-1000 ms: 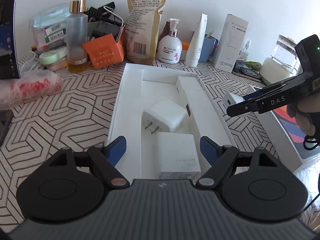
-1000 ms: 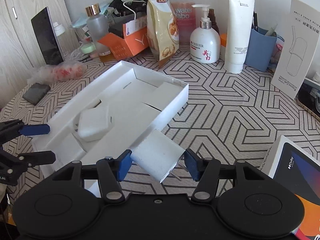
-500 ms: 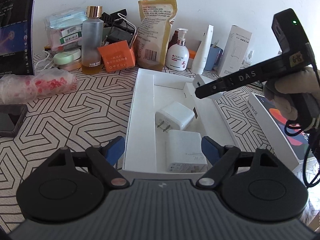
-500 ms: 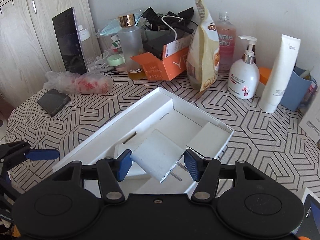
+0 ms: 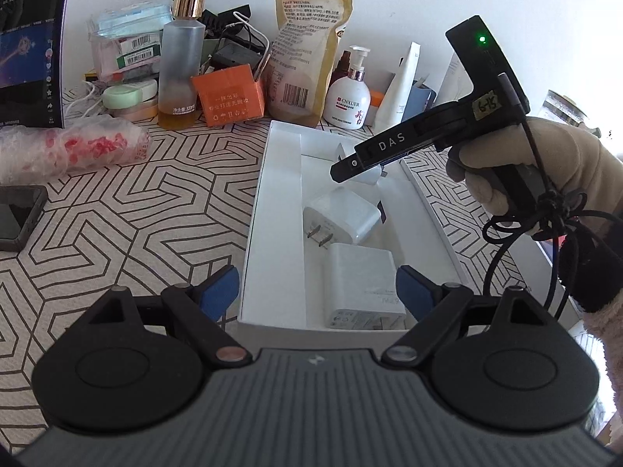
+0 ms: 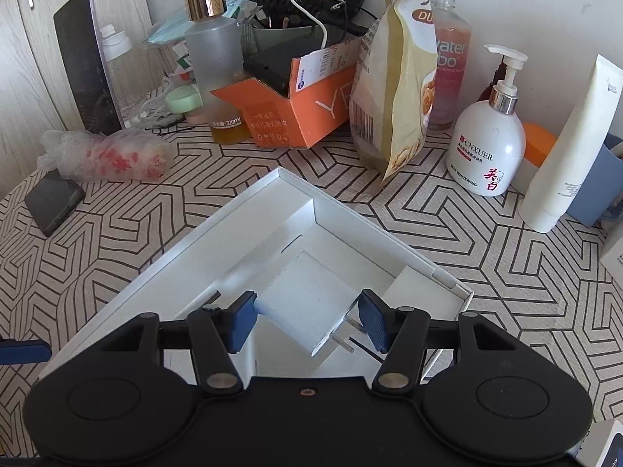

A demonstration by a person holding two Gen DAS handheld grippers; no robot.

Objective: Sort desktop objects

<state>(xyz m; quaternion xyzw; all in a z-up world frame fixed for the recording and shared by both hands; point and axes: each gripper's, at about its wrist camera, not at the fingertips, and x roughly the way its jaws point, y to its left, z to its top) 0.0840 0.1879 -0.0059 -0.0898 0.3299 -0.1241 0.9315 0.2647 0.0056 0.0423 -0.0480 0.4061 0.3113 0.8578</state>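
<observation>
My left gripper (image 5: 314, 289) stands wide apart with nothing between its blue pads, poised at the near end of the shallow white cardboard tray (image 5: 272, 214) on the geometric-patterned tablecloth (image 5: 128, 225). In the tray's centre channel lie two items: a flat white rectangular power adapter (image 5: 360, 292) nearest me, and beyond it a smaller white cube plug charger (image 5: 342, 216), its two metal prongs pointing left.

My right gripper (image 6: 307, 321) is closed on a third white cube charger (image 6: 307, 311), held tilted over the tray's (image 6: 350, 214) far compartment, prongs angled down to the right. Whether it touches the tray floor I cannot tell.

The left view alone shows my gloved right hand (image 5: 545, 171) on the black handle. The right view alone shows the open top of the orange cardboard box (image 6: 303, 113), filled with black items and a white cable, and a white pump bottle (image 6: 486, 151) to the right.
</observation>
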